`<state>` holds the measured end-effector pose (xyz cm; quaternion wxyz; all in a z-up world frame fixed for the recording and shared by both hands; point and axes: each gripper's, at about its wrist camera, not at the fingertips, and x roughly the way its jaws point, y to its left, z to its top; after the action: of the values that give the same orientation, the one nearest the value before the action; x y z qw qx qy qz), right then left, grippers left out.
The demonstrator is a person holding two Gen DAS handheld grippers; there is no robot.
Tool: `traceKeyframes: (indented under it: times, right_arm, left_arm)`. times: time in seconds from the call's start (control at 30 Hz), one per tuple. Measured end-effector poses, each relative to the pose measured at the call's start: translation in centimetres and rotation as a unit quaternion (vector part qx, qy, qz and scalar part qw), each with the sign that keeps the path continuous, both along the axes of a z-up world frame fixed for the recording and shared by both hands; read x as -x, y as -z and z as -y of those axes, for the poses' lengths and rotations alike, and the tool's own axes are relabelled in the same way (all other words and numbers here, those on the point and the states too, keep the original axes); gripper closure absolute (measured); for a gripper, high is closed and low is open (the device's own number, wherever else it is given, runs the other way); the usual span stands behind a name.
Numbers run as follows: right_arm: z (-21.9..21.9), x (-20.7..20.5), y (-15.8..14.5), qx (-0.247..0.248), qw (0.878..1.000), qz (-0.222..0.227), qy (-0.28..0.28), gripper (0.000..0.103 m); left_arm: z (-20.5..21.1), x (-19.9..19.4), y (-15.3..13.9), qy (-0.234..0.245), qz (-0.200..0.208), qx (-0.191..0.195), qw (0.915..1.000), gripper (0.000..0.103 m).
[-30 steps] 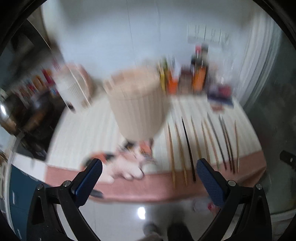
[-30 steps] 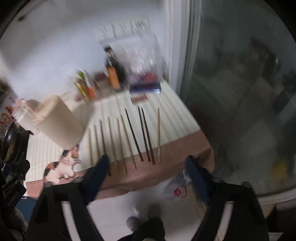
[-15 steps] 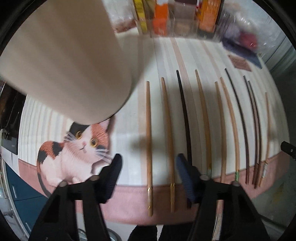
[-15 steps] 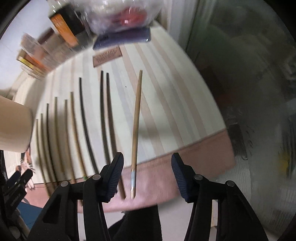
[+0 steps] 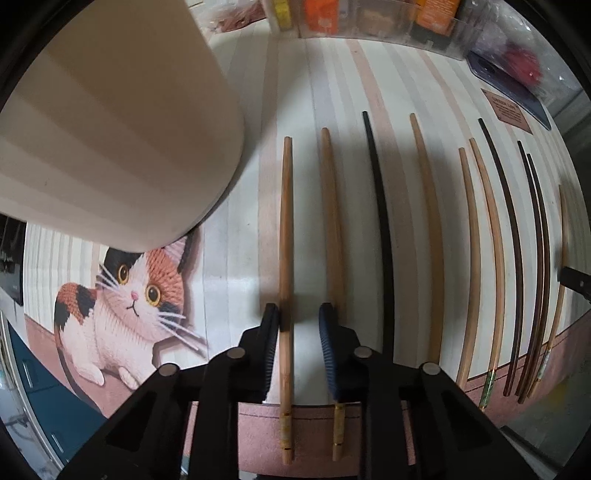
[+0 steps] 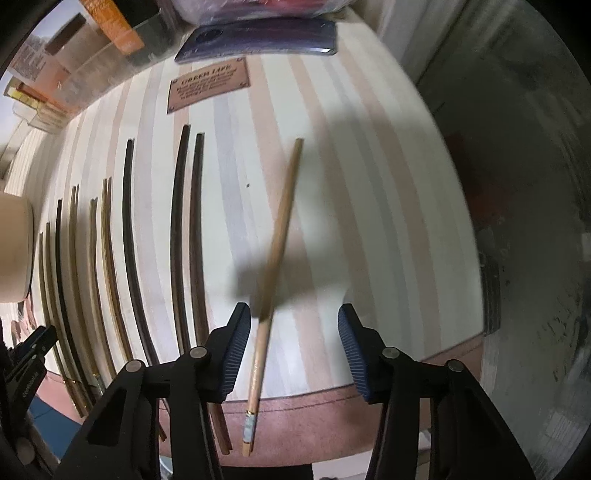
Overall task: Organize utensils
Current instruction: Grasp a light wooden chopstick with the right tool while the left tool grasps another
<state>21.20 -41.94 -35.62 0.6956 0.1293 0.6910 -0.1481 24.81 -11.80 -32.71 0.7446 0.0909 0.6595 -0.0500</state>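
Observation:
Several chopsticks, light wood and dark, lie side by side on a striped mat. My left gripper is low over the mat, jaws narrowed around the leftmost light chopstick, which touches the left finger; a gap remains on the right side. A second light chopstick lies under the right finger. A tall beige holder stands just left. My right gripper is open around a lone slanted light chopstick at the row's right end, without touching it. Dark chopsticks lie to its left.
A cat picture is printed on the mat's front left. Bottles and packets line the back edge, with a dark flat pouch and a brown label. The table's front edge is just below the grippers. A dim glass door is at right.
Both grippers have come down close to the mat. The left jaws have narrowed around the leftmost chopstick. The right gripper has moved in over the slanted chopstick and stays open.

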Motion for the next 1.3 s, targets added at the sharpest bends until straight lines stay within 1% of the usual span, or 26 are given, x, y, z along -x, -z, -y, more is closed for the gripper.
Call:
traceKeyframes:
  times: [0.03,0.07,0.13,0.17,0.23,0.27,0.3,0.37,0.47,0.5,0.57,0.63,0.7,0.8,0.83,0.87,0.9,0.93,1.0,1.07,1.2,1.3]
  right_arm:
    - [-0.1,-0.2,0.2,0.0,1.0,-0.003,-0.004,0.055]
    - [0.0,-0.3,0.4,0.002,1.0,-0.005,-0.007,0.055]
    - [-0.5,-0.8,0.6,0.013,1.0,-0.006,-0.019,0.057]
    - [-0.8,-1.0,0.6,0.015,1.0,-0.006,-0.025,0.061]
    - [-1.3,-1.7,0.7,0.017,0.999,-0.003,-0.036,0.073]
    - [-1.6,-1.7,0.7,0.018,0.999,-0.002,-0.041,0.084]
    - [-1.7,-1.7,0.6,0.019,0.999,-0.003,-0.044,0.093]
    - [-1.9,-1.5,0.6,0.014,0.999,-0.007,-0.047,0.095]
    - [-1.8,-0.4,0.7,-0.009,0.999,-0.021,-0.048,0.096]
    - [-2.0,0.2,1.0,-0.011,0.998,-0.023,-0.051,0.096]
    - [-2.3,1.0,1.1,-0.009,0.998,-0.027,-0.059,0.096]
    - [-2.4,1.5,1.2,-0.012,0.998,-0.027,-0.059,0.096]
    - [-2.6,1.6,1.2,-0.013,0.998,-0.03,-0.055,0.096]
    - [-2.1,1.1,1.1,-0.017,0.998,-0.032,-0.05,0.096]
    - [-1.9,1.1,1.2,-0.017,0.998,-0.034,-0.048,0.096]
    - [-1.8,0.6,1.3,-0.017,0.998,-0.036,-0.047,0.095]
    - [-0.8,1.0,0.8,-0.016,0.998,-0.039,-0.049,0.095]
    - [-0.7,1.3,0.9,-0.013,0.998,-0.044,-0.052,0.095]
    - [-1.0,0.9,1.1,-0.006,0.997,-0.054,-0.062,0.094]
    - [-1.6,0.4,1.4,0.003,0.995,-0.065,-0.077,0.094]
    - [-2.0,-0.3,1.8,0.002,0.994,-0.077,-0.081,0.093]
    - [-2.6,-0.8,2.0,0.002,0.995,-0.066,-0.072,0.096]
  left_arm:
    - [0.0,0.0,0.0,0.002,-0.002,0.007,1.0,0.096]
    - [-0.2,0.0,0.1,0.001,-0.005,0.018,0.9998,0.098]
    - [0.3,-0.4,0.1,0.0,-0.005,0.015,0.9999,0.098]
    - [0.5,-0.3,-0.1,0.001,-0.004,0.013,0.9999,0.098]
    - [0.6,0.0,-0.1,-0.003,-0.003,0.01,0.9999,0.098]
    - [0.5,0.2,-0.1,-0.006,-0.004,0.009,0.9999,0.099]
    - [0.9,0.2,0.3,-0.01,-0.006,0.009,0.9999,0.099]
    - [-0.3,1.5,0.0,-0.024,-0.018,0.02,0.9994,0.099]
    - [-2.4,3.1,0.1,-0.057,-0.043,0.057,0.9958,0.099]
    - [-2.8,3.4,0.1,-0.063,-0.045,0.063,0.995,0.099]
    - [-4.2,3.7,0.1,-0.079,-0.054,0.089,0.9914,0.098]
    - [-5.1,3.6,0.1,-0.086,-0.064,0.11,0.9882,0.098]
    - [-5.7,3.3,0.1,-0.083,-0.068,0.115,0.9875,0.098]
    - [-5.6,3.0,0.0,-0.072,-0.068,0.107,0.9893,0.095]
    - [-5.4,2.8,-0.1,-0.064,-0.067,0.099,0.9907,0.095]
    - [-4.7,2.4,0.0,-0.058,-0.065,0.09,0.9921,0.094]
    - [-4.0,1.9,0.1,-0.052,-0.062,0.08,0.9935,0.094]
    - [-3.5,1.6,0.1,-0.04,-0.056,0.062,0.9957,0.094]
    - [-2.5,1.0,-0.1,-0.026,-0.047,0.037,0.9979,0.094]
    - [-1.6,0.5,-0.3,-0.016,-0.042,0.024,0.9987,0.096]
    - [-1.6,-0.1,-1.1,-0.022,-0.032,0.032,0.9987,0.098]
    - [-1.8,0.3,-1.2,-0.025,-0.018,0.024,0.9992,0.098]
